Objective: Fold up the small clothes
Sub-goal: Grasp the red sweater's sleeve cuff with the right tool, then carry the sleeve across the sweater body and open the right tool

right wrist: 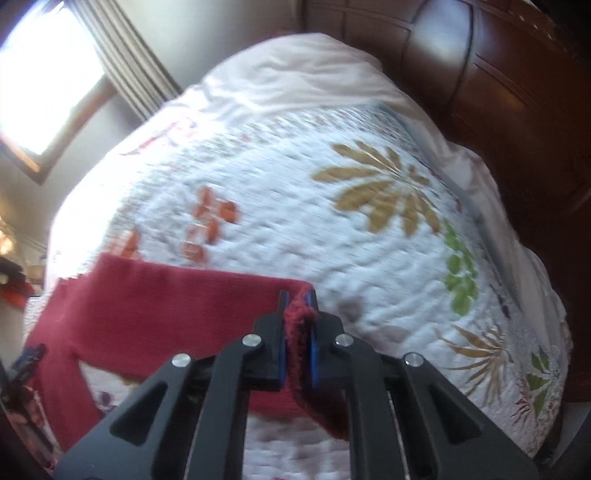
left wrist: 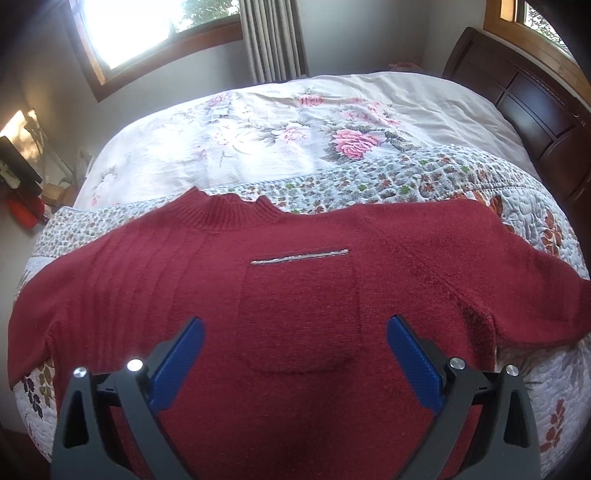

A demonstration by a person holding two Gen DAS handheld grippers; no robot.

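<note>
With the left gripper (left wrist: 295, 354) spread wide over the red sweater (left wrist: 295, 295), the right gripper (right wrist: 298, 325) pinched its sleeve (right wrist: 184, 295) near the quilt's (right wrist: 369, 258) edge, ready for folding inward.

**A bedroom in a home**

A bed (left wrist: 369, 88) fills most of both views, made up with a white floral sheet (left wrist: 258, 129) and a quilt (left wrist: 369, 181) stitched with leaves and flowers. A dark wooden headboard (left wrist: 524, 92) with panelled sections stands at its right end. Two wood-framed windows (left wrist: 129, 29) let in daylight, and a grey pleated curtain (left wrist: 273, 37) hangs beside one. Household clutter (left wrist: 22, 184) sits in the corner to the left, too small to identify.
</note>
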